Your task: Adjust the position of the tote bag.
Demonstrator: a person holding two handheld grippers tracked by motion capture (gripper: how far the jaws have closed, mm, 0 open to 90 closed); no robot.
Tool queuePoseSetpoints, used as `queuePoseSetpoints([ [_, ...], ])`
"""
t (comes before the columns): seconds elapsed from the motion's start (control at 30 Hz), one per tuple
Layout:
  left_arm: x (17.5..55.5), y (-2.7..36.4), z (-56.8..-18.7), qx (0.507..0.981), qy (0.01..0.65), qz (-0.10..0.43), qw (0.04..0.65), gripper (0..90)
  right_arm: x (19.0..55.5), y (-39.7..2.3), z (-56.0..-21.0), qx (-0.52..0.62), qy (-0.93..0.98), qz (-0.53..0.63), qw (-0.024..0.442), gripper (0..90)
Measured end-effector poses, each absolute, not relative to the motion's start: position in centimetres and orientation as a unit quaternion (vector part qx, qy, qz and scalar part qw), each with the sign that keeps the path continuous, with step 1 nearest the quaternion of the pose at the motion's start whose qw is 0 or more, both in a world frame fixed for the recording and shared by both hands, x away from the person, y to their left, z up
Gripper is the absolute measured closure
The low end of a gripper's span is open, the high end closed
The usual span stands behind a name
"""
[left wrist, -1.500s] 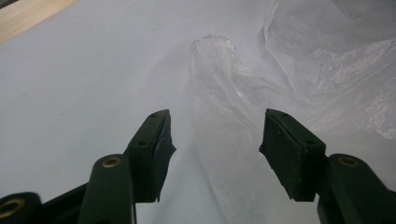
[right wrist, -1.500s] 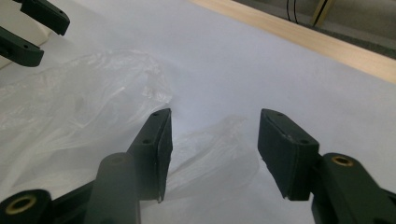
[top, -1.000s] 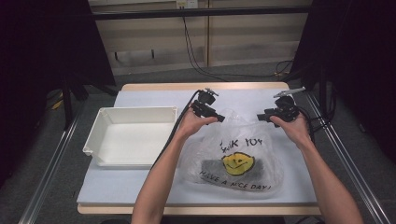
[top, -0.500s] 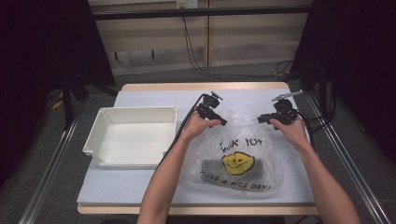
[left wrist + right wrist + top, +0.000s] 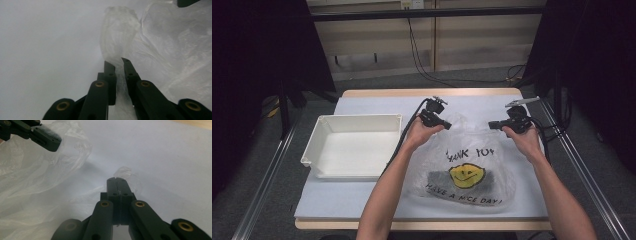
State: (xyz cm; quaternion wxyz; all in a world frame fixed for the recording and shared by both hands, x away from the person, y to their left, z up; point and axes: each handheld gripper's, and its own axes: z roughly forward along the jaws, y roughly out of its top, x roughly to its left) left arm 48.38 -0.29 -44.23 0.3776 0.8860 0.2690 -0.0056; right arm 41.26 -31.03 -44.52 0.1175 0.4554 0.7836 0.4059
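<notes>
A clear plastic bag (image 5: 467,170) printed with a yellow smiley face lies flat on the table, its two handles at the far end. My left gripper (image 5: 447,126) has just closed its jaws on the left handle (image 5: 117,37); the film is pinched between them at the left gripper (image 5: 119,65). My right gripper (image 5: 491,125) has just closed as well. In the right gripper view, the right gripper (image 5: 116,180) has its pads pressed together on thin film of the right handle (image 5: 126,173). The two grippers point toward each other across the bag's mouth.
A white empty tray (image 5: 319,145) stands on the pale mat (image 5: 362,200) to the left of the bag. Black cables trail from both grippers. Metal rails run along both sides of the table.
The left hand has edged slightly toward the bag's top. The right hand and the bag lie as before.
</notes>
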Motion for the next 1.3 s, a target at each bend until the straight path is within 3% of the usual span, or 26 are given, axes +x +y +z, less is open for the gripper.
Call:
queuePoseSetpoints([
  [0.27,46.9,1.7,-41.6,0.862,0.268,0.004,0.430,89.5,40.2,-31.8,-42.9,0.444,0.770,0.438,0.131,90.0],
  [0.9,42.4,5.9,-37.2,0.844,0.235,0.045,0.479,89.7,36.1,-32.8,-39.5,0.409,0.752,0.488,0.167,90.0],
  [1.3,39.8,8.6,-36.3,0.822,0.232,0.054,0.516,89.8,33.5,-32.9,-37.8,0.391,0.740,0.515,0.185,90.0],
])
